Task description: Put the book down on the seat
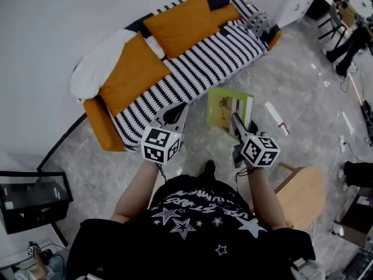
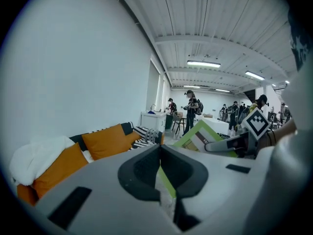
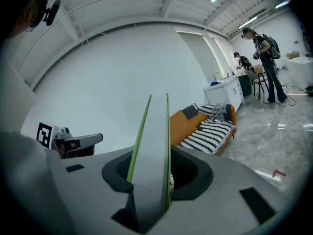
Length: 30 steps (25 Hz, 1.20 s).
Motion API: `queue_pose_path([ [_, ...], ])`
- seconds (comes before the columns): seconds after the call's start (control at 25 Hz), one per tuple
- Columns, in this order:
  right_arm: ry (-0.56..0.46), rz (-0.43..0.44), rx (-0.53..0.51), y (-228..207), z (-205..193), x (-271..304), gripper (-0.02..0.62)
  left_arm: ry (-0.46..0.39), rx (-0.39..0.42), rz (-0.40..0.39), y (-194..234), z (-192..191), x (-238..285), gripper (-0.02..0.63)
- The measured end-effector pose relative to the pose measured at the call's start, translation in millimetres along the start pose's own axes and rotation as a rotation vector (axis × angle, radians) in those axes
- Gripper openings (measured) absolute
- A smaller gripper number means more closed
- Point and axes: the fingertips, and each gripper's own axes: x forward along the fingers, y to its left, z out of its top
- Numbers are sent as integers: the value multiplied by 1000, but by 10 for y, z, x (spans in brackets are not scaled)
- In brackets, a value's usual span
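Note:
My right gripper [image 1: 235, 122] is shut on the green book [image 1: 229, 105] and holds it in the air over the floor in front of the sofa. In the right gripper view the book [image 3: 151, 151] stands edge-on between the pads. The sofa's black-and-white striped seat [image 1: 201, 69] lies just beyond it. My left gripper [image 1: 176, 112] hangs next to the seat's front edge, its jaws together with nothing in them. From the left gripper view I see the book [image 2: 199, 135] and the right gripper [image 2: 230, 144] off to the right, with the orange cushions [image 2: 105, 140] behind.
Two orange cushions [image 1: 175, 25] and a white blanket [image 1: 93, 69] lean on the sofa's back. A grey checked pillow [image 1: 260, 23] lies at its far end. On the floor are a small white box [image 1: 277, 119], a round wooden stool [image 1: 303, 196] and a black glass cabinet [image 1: 32, 200]. People stand in the background.

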Motion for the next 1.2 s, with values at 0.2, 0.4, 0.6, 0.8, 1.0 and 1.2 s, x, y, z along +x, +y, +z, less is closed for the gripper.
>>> queue_pose_path([
  [0.2, 0, 37, -32, -263, 224, 56, 153, -31, -8, 18, -104, 130, 310, 9],
  [0.4, 3, 46, -29, -373, 266, 89, 153, -30, -18, 45, -135, 97, 353, 9],
  [0.6, 9, 49, -8, -441, 239, 162, 153, -12, -12, 39, -125, 57, 440, 9],
  [0.8, 29, 36, 18, -730, 425, 437, 153, 5, -26, 16, -20, 171, 975, 9],
  [1.0, 48, 12, -19, -949, 667, 699, 153, -18, -32, -31, 105, 351, 1387, 9],
  [1.2, 24, 5, -18, -1122, 989, 1151, 153, -36, -25, -41, 453, 545, 1816, 9],
])
